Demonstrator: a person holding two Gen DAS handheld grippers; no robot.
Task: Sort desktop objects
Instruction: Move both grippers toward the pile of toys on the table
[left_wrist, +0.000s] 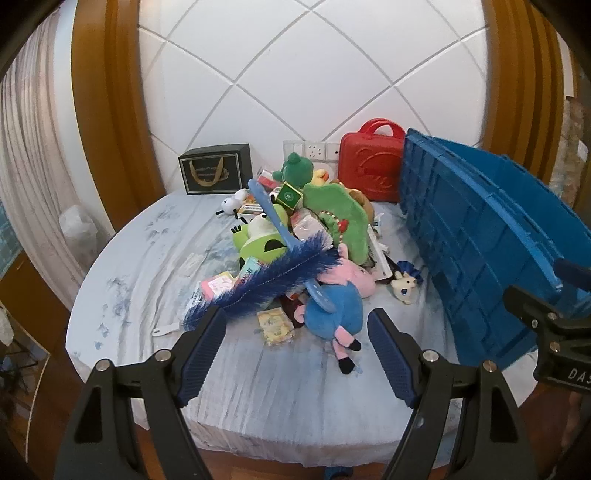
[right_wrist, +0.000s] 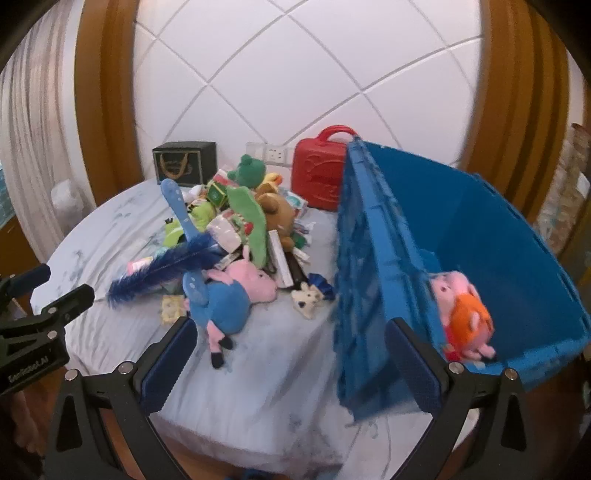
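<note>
Left wrist view | blue-clad pig plush (left_wrist: 334, 301) lies on tabletop (left_wrist: 147, 236), long axis 1-to-7 o'clock, head toward 1 | left hand-held gripper (left_wrist: 297, 356) spread, empty | right hand-held gripper (right_wrist: 291, 363) spread, empty

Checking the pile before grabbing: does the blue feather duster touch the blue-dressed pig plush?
Touching. The left wrist view shows the feather duster lying across the pig plush, feathers overlapping its pink head.
</note>
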